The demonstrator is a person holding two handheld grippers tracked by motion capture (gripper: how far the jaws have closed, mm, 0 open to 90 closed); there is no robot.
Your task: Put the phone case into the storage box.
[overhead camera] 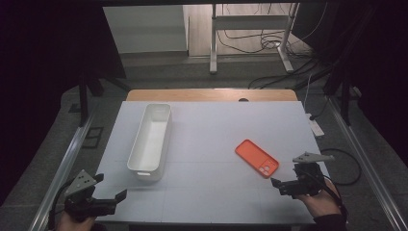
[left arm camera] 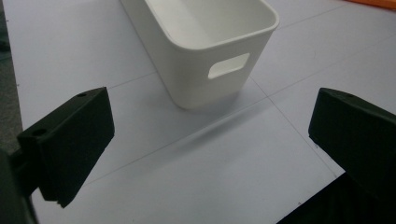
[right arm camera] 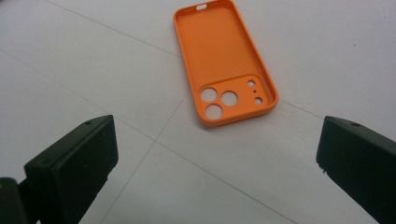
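Right gripper [overhead camera: 284,185]: jaws standing wide apart, gripping nothing, hovering at the lower right of the high view. Phone case [right arm camera: 224,60], orange: lying flat and hollow side up just beyond the jaws, camera holes toward them, in the upper middle of the right gripper view.

Left gripper [overhead camera: 111,188]: jaws likewise spreading wide and empty, at the lower left. Tub [left arm camera: 210,44], white, long: sitting ahead of these jaws, handle slot facing them. Surface [overhead camera: 216,139], pale: carrying both items, well apart.

The bin's [left arm camera: 205,51] far end runs off the top edge of the left gripper view. There, only an orange sliver of the case [left arm camera: 373,3] shows at the top right corner.
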